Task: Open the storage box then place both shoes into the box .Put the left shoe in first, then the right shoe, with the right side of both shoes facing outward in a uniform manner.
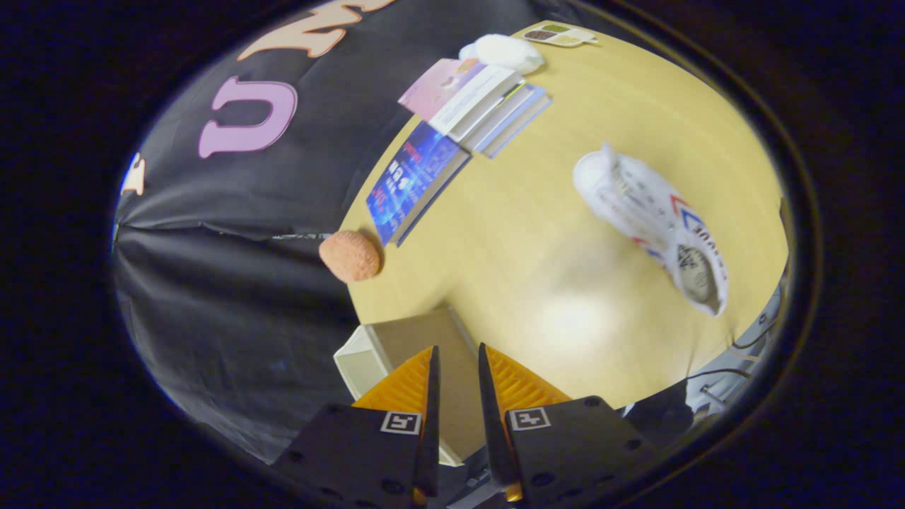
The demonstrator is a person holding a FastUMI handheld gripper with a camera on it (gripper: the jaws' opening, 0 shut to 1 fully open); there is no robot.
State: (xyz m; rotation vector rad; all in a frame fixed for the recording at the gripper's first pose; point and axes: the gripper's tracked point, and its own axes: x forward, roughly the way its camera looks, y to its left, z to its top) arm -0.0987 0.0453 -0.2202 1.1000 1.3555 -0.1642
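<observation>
Nearest the lens, the gripper (pixel 456 353) is seen with its fingers a narrow gap apart, gripping nothing, poised over the storage box (pixel 396 353), whose lid appears shut. Beyond, a smooth round yellow table (pixel 537 268) is backed by black cloth. From left to right are found a rough orange ball (pixel 350 256), stacked books (pixel 452 134), and a white shoe (pixel 654 219) on its side, blurred.

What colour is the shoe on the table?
Mostly white, with red and blue marks on its side, seen in the gripper view.
</observation>
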